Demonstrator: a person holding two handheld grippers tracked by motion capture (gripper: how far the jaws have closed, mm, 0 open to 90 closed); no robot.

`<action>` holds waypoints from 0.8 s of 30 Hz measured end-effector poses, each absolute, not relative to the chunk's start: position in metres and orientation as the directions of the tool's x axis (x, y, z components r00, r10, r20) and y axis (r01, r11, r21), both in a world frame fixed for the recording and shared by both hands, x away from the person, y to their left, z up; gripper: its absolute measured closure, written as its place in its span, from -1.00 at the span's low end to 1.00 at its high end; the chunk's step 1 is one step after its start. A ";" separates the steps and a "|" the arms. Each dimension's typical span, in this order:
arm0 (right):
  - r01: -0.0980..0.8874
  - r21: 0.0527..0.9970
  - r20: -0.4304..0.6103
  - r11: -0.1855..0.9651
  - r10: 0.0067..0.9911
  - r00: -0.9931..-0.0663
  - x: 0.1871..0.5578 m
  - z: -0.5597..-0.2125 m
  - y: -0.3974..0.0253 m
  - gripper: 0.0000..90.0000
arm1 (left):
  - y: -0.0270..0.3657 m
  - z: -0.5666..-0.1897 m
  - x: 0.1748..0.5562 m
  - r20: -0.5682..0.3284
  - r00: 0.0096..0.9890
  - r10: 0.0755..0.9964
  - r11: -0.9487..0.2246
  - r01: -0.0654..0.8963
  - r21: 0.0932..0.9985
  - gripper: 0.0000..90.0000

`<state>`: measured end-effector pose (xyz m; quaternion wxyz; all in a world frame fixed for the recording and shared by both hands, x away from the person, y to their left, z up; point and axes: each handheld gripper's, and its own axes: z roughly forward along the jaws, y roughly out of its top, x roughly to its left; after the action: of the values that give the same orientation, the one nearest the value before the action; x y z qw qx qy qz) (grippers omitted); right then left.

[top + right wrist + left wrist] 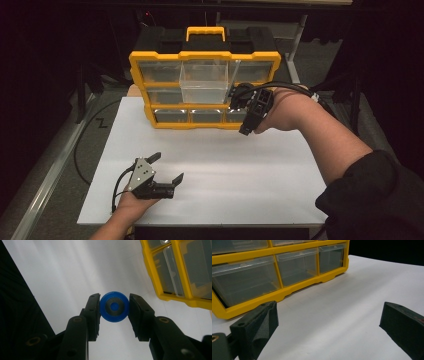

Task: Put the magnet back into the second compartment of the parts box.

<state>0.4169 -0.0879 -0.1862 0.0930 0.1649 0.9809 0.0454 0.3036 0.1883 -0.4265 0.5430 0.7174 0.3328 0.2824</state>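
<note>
At the cabinet's right edge: I hold the right hand-held gripper [114, 307] clamped on a small round blue plastic disc with a grey metal centre [114, 306], raised above the counter [240, 165] just beside the yellow-framed plastic organiser cabinet with clear drawers [205, 90].
Pulled-out bin: one clear plastic drawer [204, 80] juts forward from the middle of the cabinet, close to my right hand; I judge it the likely drop spot.
Slip risk: the pads pinch only the disc's rim, so I think a tilt or a knock on the yellow frame could pop it loose and send it rolling off.
Left side: my left hand-held gripper [167, 167] rests low on the counter, jaws spread, holding nothing.
Surface: smooth white board, bare and slippery-looking.
Room: dark all round; grey floor and a metal rail [45, 185] at left.
</note>
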 end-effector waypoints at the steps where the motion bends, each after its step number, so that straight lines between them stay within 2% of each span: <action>1: 0.320 0.123 -0.166 0.939 0.337 -0.927 0.417 -0.185 -0.088 0.44 | 0.188 -0.426 0.304 0.043 0.619 0.784 -0.188 0.171 0.967 -0.95; 24: 0.334 0.127 -0.156 0.934 0.351 -0.923 0.431 -0.152 -0.080 0.45 | 0.188 -0.427 0.304 0.046 0.622 0.781 -0.193 0.171 0.966 -0.95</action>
<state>0.4310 -0.0798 -0.1516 0.0883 0.1747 0.9794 0.0490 0.3035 0.1880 -0.4268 0.5420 0.7193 0.3309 0.2816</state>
